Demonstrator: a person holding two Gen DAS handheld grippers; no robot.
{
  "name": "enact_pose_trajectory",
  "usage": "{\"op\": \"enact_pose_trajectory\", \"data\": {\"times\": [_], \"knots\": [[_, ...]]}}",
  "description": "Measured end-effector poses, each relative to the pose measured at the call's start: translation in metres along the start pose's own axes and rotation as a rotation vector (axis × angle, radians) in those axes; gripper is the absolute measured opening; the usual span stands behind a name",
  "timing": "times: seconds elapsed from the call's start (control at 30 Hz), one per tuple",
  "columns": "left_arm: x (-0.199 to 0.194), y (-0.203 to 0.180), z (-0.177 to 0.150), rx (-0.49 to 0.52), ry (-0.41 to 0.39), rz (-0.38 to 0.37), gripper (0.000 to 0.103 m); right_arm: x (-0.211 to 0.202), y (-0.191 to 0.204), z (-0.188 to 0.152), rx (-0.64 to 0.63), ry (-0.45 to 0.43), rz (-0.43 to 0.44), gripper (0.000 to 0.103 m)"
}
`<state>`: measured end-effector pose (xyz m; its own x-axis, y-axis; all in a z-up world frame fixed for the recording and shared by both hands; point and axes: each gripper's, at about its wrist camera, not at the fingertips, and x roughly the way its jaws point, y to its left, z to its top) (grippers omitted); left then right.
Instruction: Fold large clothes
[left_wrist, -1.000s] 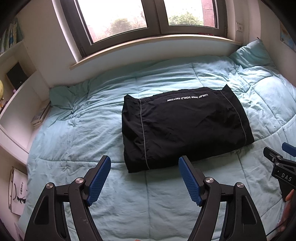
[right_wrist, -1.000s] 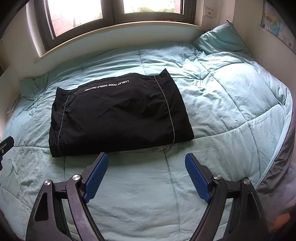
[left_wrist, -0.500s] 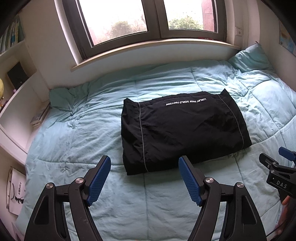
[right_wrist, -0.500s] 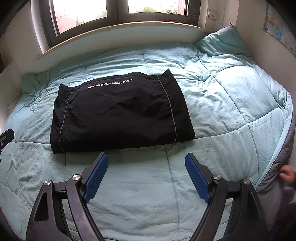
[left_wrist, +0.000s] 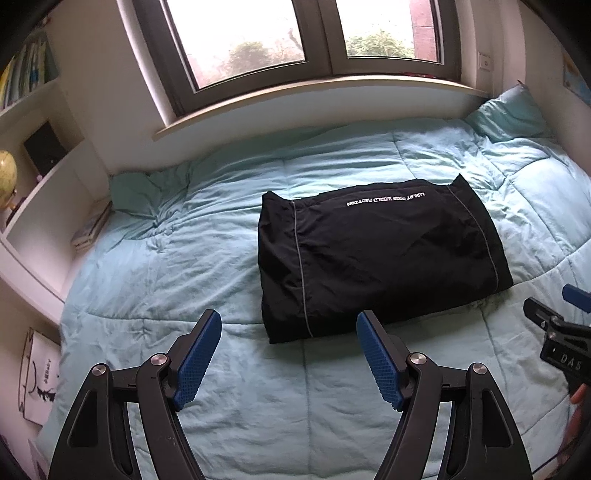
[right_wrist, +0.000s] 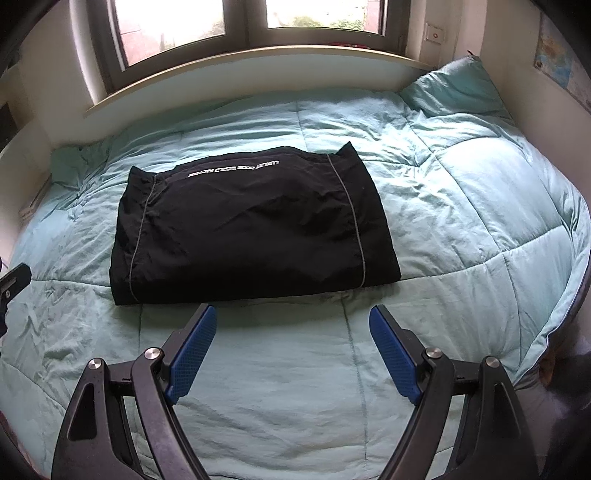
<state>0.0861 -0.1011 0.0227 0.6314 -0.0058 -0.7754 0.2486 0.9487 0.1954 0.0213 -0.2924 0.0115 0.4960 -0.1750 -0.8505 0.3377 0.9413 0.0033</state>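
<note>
A black garment (left_wrist: 376, 254) with thin grey piping and white lettering lies folded into a rectangle on the light blue quilt (left_wrist: 207, 266). It also shows in the right wrist view (right_wrist: 251, 225). My left gripper (left_wrist: 289, 325) is open and empty, held above the quilt just short of the garment's near left corner. My right gripper (right_wrist: 292, 317) is open and empty, held just short of the garment's near edge. The right gripper's tip also shows at the right edge of the left wrist view (left_wrist: 554, 325).
A pillow (right_wrist: 454, 85) lies at the far right corner of the bed. A window sill (left_wrist: 295, 103) runs along the far side. White shelves (left_wrist: 40, 192) with a globe and books stand at the left. The bed's right edge (right_wrist: 569, 295) drops off.
Both grippers have pulled back and up a little from the garment. The garment has not moved. Both stay open.
</note>
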Motion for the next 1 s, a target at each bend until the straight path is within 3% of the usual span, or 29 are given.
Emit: {"op": "enact_pose_trajectory", "data": {"times": [1.0], "knots": [[0.017,-0.020,-0.003,0.027,0.056,-0.036,0.077,0.007,-0.007,-0.006,0.006,0.030,-0.008,0.086]]}}
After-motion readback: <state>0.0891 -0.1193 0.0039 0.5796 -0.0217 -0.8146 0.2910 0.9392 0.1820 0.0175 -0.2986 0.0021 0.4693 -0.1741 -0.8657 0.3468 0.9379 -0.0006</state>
